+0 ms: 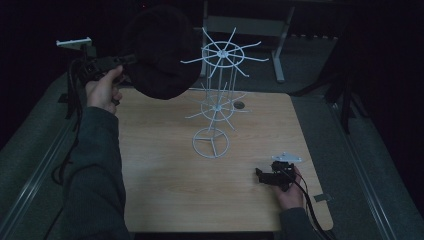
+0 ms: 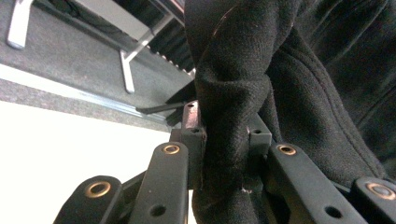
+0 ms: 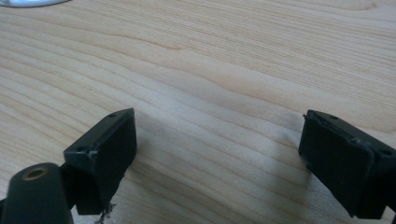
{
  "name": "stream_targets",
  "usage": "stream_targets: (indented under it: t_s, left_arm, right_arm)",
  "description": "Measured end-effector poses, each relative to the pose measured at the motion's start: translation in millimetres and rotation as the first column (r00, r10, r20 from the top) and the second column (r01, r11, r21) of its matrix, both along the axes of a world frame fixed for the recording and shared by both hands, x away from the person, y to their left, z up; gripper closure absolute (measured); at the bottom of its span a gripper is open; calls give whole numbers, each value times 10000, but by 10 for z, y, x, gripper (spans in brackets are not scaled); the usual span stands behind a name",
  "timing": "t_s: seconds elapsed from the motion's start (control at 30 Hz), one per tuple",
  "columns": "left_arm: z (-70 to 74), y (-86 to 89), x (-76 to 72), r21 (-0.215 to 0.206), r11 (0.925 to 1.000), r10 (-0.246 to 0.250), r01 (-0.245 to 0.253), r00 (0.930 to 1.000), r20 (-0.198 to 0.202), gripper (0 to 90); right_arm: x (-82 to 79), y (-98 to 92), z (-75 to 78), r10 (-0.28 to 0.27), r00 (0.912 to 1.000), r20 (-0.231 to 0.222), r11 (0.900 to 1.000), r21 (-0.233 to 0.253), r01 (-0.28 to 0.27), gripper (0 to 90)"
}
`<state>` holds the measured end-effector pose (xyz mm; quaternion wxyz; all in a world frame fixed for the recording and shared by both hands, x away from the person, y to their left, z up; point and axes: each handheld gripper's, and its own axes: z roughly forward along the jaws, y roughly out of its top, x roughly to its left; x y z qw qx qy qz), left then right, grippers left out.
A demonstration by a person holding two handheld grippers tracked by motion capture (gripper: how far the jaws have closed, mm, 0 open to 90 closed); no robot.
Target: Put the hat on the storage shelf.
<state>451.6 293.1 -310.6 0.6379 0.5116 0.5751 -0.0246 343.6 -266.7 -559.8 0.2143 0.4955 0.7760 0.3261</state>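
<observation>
A black fabric hat [image 1: 160, 52] hangs in the air at the upper left, level with the top ring of a white wire display rack [image 1: 218, 95] that stands on the wooden table [image 1: 165, 185]. My left gripper [image 1: 131, 59] is shut on a fold of the hat [image 2: 238, 93]; its fingers [image 2: 192, 128] press the cloth from both sides. My right gripper [image 1: 260, 175] rests low over the table at the front right, jaws wide apart. In the right gripper view its fingers [image 3: 109, 149] stand over bare wood with nothing between them.
The rack has two tiers of spoked hooks and a round wire base [image 1: 211, 142]. A grey table frame [image 1: 277, 37] stands on the floor beyond the far edge. Cables trail from both grippers. A dark round mark [image 1: 239, 105] sits on the tabletop behind the rack.
</observation>
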Motion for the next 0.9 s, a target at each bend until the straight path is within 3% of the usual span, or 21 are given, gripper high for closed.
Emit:
stream_targets:
  t_s: [0.27, 0.77, 0.9]
  left_arm:
    - [-236, -24, 50, -214, 9994, -265, 258, 9992, -305, 766]
    - [-481, -103, 88, -335, 9937, -1083, 1068, 9931, -461, 721]
    - [-529, -153, 110, -137, 9915, -1298, 1292, 9903, -489, 679]
  right_arm:
    - [0, 0, 0, 18, 10000, 7, 10000, -12, -18, 111]
    - [0, 0, -1, 23, 10000, 8, 10000, -15, -23, 110]
    - [-1, 0, 0, 16, 10000, 5, 10000, -9, -16, 111]
